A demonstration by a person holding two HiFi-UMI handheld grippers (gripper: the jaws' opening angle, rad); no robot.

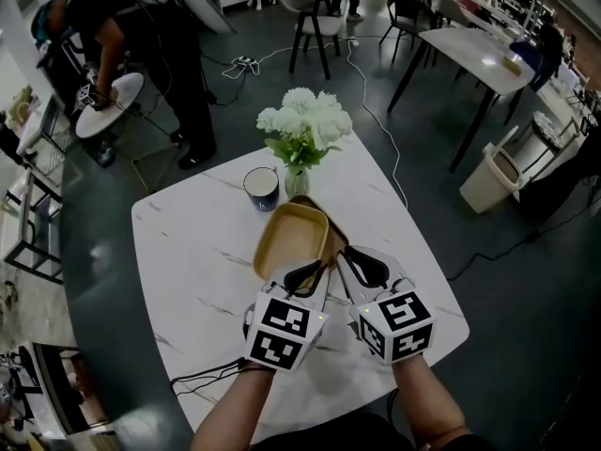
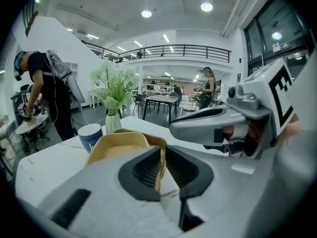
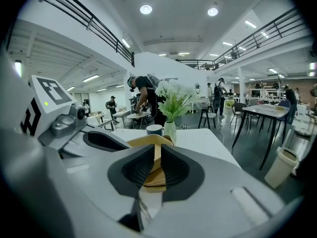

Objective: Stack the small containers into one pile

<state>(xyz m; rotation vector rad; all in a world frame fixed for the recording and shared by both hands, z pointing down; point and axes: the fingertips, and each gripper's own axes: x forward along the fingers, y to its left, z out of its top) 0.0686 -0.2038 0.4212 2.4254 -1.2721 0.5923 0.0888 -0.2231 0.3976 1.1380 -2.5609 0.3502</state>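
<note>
Two tan containers sit nested in the middle of the white marble table [image 1: 188, 261]: the lighter upper one [image 1: 293, 238] lies tilted in a darker one [image 1: 335, 241] that shows along its right side. My left gripper [image 1: 315, 272] is shut on the upper container's near rim, and in the left gripper view the tan wall [image 2: 119, 145] stands between the black pads [image 2: 143, 170]. Close beside it, my right gripper [image 1: 349, 263] is shut on a tan container rim [image 3: 148, 143], with the thin wall clamped between its pads [image 3: 173, 170].
A dark blue mug [image 1: 262, 187] and a vase of white flowers [image 1: 302, 125] stand just behind the containers. A black cable [image 1: 202, 379] lies on the table's near left corner. A person bends over a small round table [image 1: 108, 101] at the back left.
</note>
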